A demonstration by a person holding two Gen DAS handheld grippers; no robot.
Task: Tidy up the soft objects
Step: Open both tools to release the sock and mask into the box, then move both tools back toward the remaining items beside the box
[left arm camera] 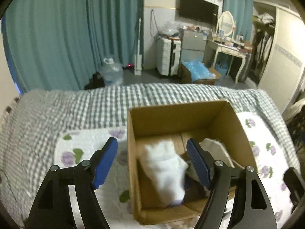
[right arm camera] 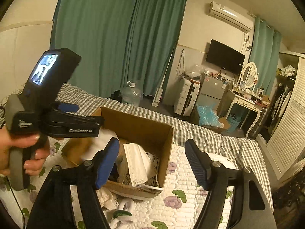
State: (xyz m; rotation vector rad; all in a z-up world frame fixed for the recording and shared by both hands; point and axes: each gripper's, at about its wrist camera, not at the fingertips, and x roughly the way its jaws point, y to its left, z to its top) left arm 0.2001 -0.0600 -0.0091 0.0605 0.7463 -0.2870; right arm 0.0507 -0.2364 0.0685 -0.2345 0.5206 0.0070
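Drop step done: white cloth (left arm camera: 165,169) in cardboard box (left arm camera: 190,114), both grippers (left arm camera: 152,164) (right arm camera: 152,164) wide, empty. Next: grab white items (right arm camera: 122,208) at bed's (left arm camera: 76,103) near edge.

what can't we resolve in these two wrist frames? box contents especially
- White soft item in the cardboard box: motion-blurred in the left wrist view, so its type is unreadable.
- Box floor, right wrist view: the right claw finger and a face mask cover it.
- Left claw: in the right wrist view its fingertips are hidden by its own body.
- White cloth pieces in front of the box: cut off by the claw finger.
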